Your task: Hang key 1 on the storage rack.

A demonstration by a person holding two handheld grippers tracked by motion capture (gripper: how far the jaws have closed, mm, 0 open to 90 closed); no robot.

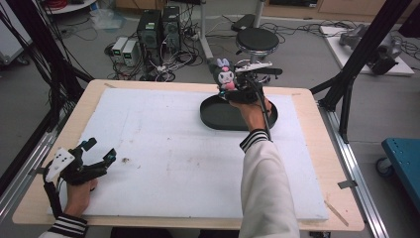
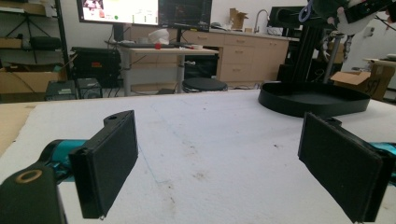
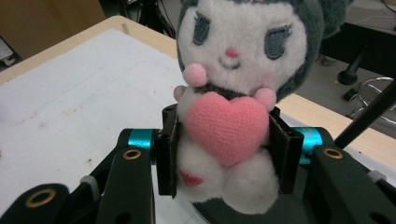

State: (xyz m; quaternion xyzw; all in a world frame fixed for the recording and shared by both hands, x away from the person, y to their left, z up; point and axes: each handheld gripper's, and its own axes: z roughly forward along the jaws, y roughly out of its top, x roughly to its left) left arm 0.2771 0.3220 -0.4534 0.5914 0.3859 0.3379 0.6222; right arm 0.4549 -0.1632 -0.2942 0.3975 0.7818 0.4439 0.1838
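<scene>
A plush doll (image 3: 229, 93) with a white face, dark grey hood and pink heart is squeezed at its body between the two black jaws of my right gripper (image 3: 224, 154), which is shut on it. In the high view the doll (image 1: 224, 74) hangs above the far edge of a black oval tray (image 1: 218, 116), held by the right gripper (image 1: 233, 84). My left gripper (image 1: 99, 151) rests low at the near left of the white foam mat (image 1: 173, 148), jaws wide apart and nothing between them. From the left gripper view, the tray (image 2: 313, 100) lies ahead to the right.
The mat covers a wooden table (image 1: 44, 168). Behind the table's far edge stand a black stool (image 1: 256, 39), computer boxes (image 1: 158, 27) and cables on the floor. Black frame posts (image 1: 366, 44) rise at both sides. A blue cart (image 1: 403, 158) sits to the right.
</scene>
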